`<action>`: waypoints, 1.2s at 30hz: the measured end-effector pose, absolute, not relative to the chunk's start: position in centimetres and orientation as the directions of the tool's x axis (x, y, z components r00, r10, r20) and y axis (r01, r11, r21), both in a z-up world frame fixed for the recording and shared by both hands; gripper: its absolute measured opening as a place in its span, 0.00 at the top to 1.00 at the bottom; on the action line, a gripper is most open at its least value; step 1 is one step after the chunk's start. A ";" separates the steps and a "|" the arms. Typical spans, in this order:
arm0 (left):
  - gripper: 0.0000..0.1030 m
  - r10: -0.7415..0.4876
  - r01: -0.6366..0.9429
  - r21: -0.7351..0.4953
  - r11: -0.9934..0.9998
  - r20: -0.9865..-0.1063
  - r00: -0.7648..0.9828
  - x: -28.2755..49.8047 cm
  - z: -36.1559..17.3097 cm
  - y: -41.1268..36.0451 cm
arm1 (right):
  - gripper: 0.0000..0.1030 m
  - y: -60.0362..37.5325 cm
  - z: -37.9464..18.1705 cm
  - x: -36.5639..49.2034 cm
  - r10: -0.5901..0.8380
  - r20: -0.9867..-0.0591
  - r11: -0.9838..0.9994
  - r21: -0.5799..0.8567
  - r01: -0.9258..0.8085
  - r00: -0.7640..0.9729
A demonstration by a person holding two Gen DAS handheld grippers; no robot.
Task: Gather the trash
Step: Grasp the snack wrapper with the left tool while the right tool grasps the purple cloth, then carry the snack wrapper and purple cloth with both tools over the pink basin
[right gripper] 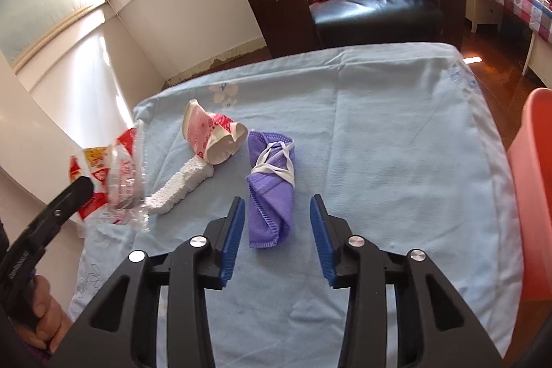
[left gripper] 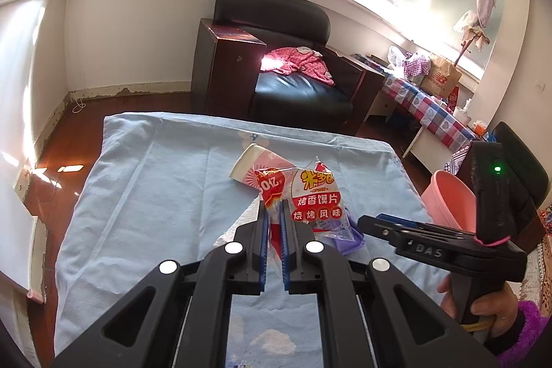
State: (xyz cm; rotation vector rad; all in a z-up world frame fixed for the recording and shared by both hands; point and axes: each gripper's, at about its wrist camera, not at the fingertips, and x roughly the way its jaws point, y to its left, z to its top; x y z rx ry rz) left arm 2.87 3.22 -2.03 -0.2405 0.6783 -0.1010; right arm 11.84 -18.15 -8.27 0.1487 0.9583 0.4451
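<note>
One snack wrapper [left gripper: 310,202] is clamped in the left gripper [left gripper: 274,212], not yet binned. The right gripper [right gripper: 277,219] is held apart above the purple mask [right gripper: 272,192]. Paper cup [right gripper: 210,137] and tissue [right gripper: 179,188] are left on the table [right gripper: 396,143]; nothing is seen inside the pink bin [left gripper: 448,199].

Black tools [left gripper: 273,212], blue pads [right gripper: 233,230], silver screws; purple sleeve [left gripper: 528,323], prob. fuzzy.

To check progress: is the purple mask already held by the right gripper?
No, the purple mask lies on the cloth between the open right gripper.
</note>
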 end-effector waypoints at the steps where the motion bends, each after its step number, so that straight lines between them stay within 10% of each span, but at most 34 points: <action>1: 0.95 -0.169 0.011 -0.255 0.967 -0.610 0.774 2.9 -2.1 3.4 | 0.61 -17.7 -8.6 12.1 0.421 -0.764 0.903 0.305 -0.302 0.489; 36: 0.95 -0.253 0.130 -0.249 0.960 -0.562 0.788 4.4 0.9 -2.8 | 0.76 -27.6 -2.2 6.5 0.300 -0.610 0.951 0.253 -0.179 0.733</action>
